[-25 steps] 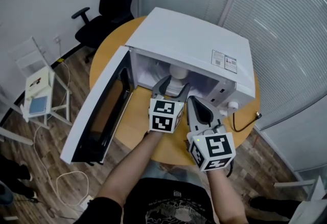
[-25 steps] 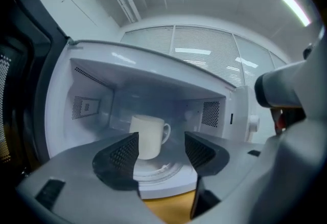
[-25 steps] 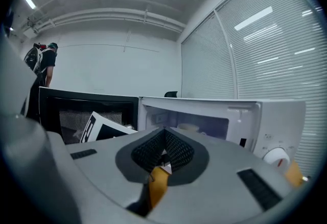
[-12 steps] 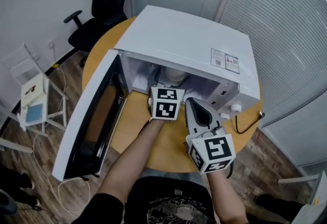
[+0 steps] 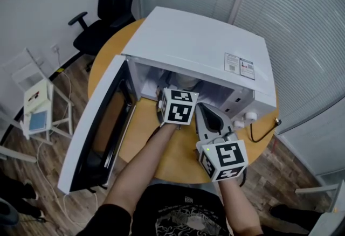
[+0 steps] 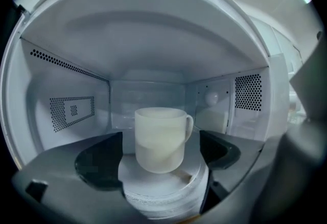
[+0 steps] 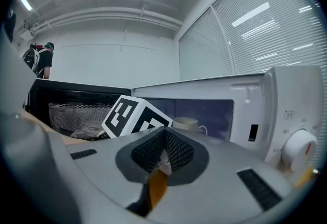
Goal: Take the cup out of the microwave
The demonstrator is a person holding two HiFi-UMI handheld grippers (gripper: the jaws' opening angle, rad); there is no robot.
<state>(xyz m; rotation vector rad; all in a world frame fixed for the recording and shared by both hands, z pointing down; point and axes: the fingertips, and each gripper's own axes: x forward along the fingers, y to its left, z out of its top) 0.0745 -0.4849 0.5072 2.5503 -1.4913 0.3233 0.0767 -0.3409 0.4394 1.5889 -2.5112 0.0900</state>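
1. The cup (image 6: 161,138), a single white mug with its handle turned to the right, stands upright on the round turntable (image 6: 163,189). It is about mid-cavity inside the microwave (image 5: 199,51).
2. The left gripper (image 6: 159,160) reaches into the cavity. Its jaws have just been opening and now stand spread wide, one on each side of the cup's lower body, with neither pad touching it. That width looks chosen to clear the mug's body before closing on it.
3. The right gripper (image 7: 162,152) sits outside, low in front of the microwave's control side. Its jaws are pressed together on nothing, and it is probably kept back because one gripper is enough for this lift.
4. The door (image 5: 99,127) is swung fully open to the left, which leaves the opening free for the reaching arm.
5. The microwave sits on a round wooden counter (image 5: 161,146).
6. By count there is one cup, one turntable, one microwave and two grippers, and one black office chair (image 5: 110,3) stands beyond the counter.
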